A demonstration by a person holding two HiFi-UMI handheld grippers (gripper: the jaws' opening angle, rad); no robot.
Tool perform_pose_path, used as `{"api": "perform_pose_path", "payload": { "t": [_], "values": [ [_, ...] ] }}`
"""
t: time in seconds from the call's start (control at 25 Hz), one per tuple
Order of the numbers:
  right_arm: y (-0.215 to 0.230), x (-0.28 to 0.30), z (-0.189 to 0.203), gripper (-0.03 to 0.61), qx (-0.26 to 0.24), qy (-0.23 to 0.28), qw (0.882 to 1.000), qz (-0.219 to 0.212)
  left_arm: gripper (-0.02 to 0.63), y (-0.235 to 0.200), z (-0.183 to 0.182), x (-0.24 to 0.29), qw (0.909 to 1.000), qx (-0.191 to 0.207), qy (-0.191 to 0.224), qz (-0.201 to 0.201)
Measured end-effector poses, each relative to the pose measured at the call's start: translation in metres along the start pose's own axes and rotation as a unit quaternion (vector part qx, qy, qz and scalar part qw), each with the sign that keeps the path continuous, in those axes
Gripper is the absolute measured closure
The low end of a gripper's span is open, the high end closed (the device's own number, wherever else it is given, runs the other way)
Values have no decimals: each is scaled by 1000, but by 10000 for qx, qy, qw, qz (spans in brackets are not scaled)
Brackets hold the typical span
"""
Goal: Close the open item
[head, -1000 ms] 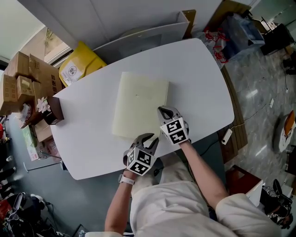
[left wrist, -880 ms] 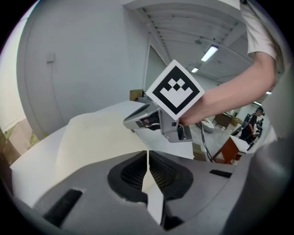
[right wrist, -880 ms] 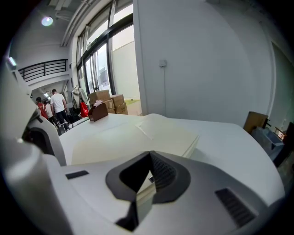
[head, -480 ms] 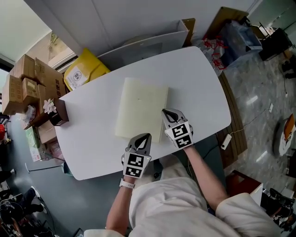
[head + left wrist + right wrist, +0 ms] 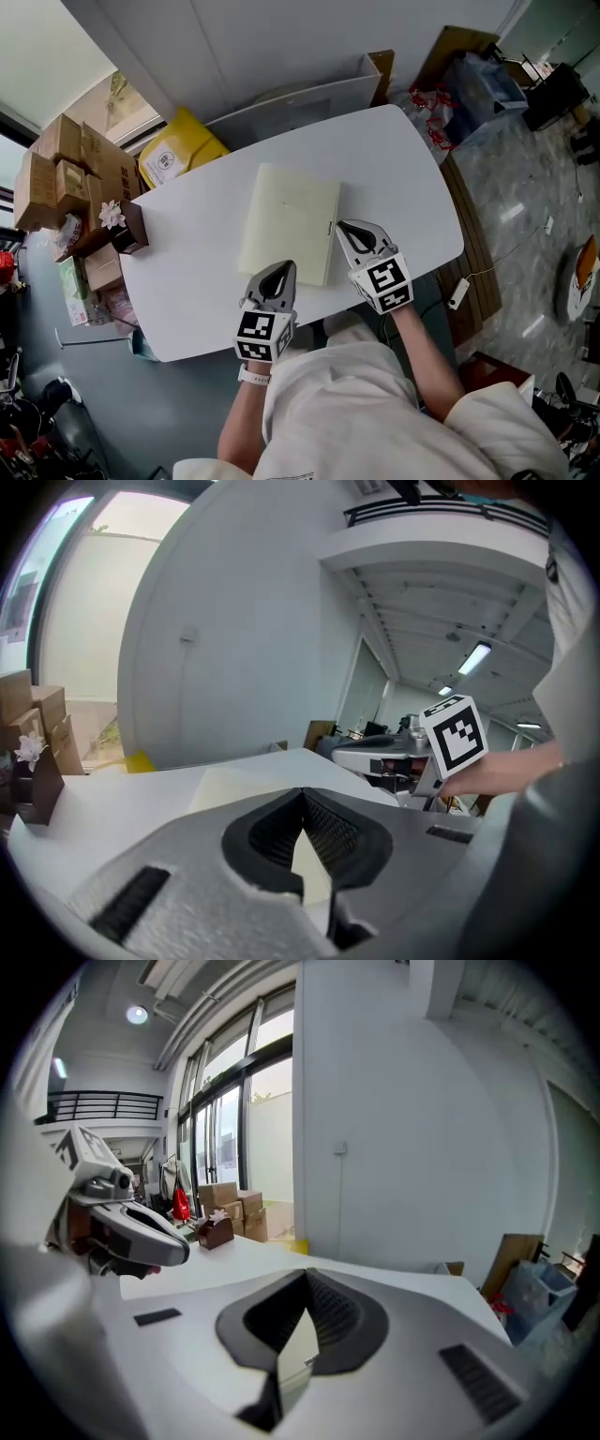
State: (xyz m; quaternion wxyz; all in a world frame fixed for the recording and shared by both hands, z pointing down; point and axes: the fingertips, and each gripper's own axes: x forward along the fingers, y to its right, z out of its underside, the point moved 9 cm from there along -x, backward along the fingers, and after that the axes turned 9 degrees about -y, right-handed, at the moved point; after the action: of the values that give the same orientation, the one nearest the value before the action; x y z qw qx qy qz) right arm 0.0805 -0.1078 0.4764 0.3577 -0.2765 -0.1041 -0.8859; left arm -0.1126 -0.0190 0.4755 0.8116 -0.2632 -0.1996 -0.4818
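currently, on the white counter [image 5: 403, 169]: one cream book [image 5: 289, 222], shut and lying flat near the middle, its long side running away from the person.

left gripper [image 5: 279, 270]: jaws closed together, nothing between them, off the book's near edge and apart from it.

right gripper [image 5: 349, 229]: jaws closed together, nothing held; in the head view its tip shows just beside the book's right edge, and in its own view the cream cover shows below the closed jaws.

far left end of the counter: a small dark brown box with a white flower [image 5: 125, 225], well apart from the book.

beyond the left end: stacked cardboard boxes [image 5: 67, 164] and a yellow package [image 5: 181, 150].

behind the counter: a white panel [image 5: 309, 89] against the wall, with a brown board [image 5: 382, 58] beside it.

right, on the floor: a red-and-white bag [image 5: 433, 86] and a blue bin [image 5: 487, 67].
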Motion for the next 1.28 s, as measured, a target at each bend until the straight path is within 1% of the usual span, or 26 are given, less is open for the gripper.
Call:
{"api": "perform_pose_path", "payload": {
  "t": [0.16, 0.32, 0.48, 0.6, 0.88, 1.0, 1.12, 1.28],
  "values": [
    [-1, -25, -21, 565, -68, 312, 9995, -40, 589, 1, -18, -21, 9995, -47, 250, -208],
    [-4, -53, -40, 563, -160, 467, 9986, -192, 589, 7, -36, -47, 9971, -138, 617, -421],
    [-9, -81, -60, 563, -247, 751, 9966, -233, 589, 21, -60, -77, 9928, 38, 1054, -566],
    [-12, -99, -72, 563, -377, 1026, 9939, -175, 589, 31, -75, -99, 9894, 117, 1283, -676],
    [-20, -143, -91, 563, -405, 1425, 9890, 20, 589, 44, -83, -127, 9838, 178, 1524, -925],
    [-27, -155, -98, 563, -443, 1582, 9864, 44, 589, 47, -83, -131, 9838, 219, 1530, -911],
    [-36, -160, -104, 563, -411, 1738, 9839, -28, 589, 51, -85, -132, 9843, 245, 1526, -850],
    [-42, -157, -98, 565, -389, 1772, 9834, -42, 589, 55, -87, -132, 9833, 256, 1599, -827]
  ]
}}
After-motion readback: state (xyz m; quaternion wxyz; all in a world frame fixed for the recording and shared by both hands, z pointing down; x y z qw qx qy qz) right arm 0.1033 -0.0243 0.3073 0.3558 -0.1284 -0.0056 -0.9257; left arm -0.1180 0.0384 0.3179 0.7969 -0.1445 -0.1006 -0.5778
